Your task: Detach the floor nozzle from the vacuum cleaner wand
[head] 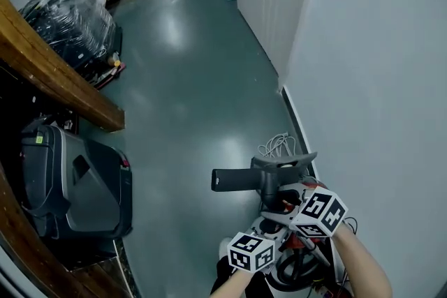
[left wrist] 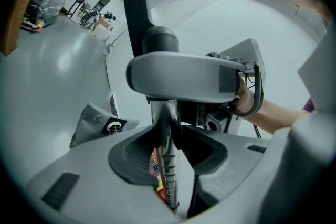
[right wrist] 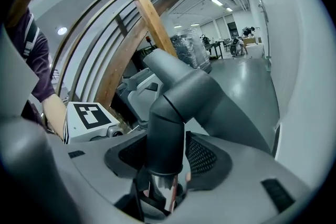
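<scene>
Now left tongs (left wrist: pixel 169 140) clamp wand (left wrist: pixel 167 119); right tongs (right wrist: pixel 167 159) straddle nozzle neck (right wrist: pixel 167 131).

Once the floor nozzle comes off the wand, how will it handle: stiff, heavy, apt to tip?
Probably stiff: the floor nozzle looks like hard moulded plastic. Likely light for its size, for the same reason. Its wide head sits across a narrow jointed neck, so once free of the wand it may swing or tip.
</scene>
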A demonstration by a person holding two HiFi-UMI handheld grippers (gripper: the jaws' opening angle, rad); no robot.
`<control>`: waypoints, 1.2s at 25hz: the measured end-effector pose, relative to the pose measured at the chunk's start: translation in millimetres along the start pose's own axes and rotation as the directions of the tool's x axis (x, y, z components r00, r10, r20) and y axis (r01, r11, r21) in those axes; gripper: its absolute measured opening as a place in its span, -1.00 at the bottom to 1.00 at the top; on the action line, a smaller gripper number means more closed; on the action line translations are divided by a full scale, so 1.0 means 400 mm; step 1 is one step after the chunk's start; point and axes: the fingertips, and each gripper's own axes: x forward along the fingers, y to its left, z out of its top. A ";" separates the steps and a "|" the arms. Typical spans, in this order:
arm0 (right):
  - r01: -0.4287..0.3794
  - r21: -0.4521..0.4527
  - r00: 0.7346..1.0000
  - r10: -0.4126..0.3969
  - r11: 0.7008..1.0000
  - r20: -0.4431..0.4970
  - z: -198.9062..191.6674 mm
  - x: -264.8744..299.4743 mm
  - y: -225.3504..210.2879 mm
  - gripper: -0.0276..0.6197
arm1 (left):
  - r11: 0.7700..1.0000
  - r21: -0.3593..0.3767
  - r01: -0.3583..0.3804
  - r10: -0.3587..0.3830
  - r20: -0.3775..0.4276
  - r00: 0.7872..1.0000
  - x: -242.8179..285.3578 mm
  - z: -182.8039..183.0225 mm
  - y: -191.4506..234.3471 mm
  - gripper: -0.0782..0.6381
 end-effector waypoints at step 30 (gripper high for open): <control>0.137 -0.009 0.985 -0.137 0.991 -0.108 -0.006 0.010 -0.025 -0.38 | 0.998 -0.061 0.007 -0.007 0.000 1.000 0.014 -0.002 0.008 -0.36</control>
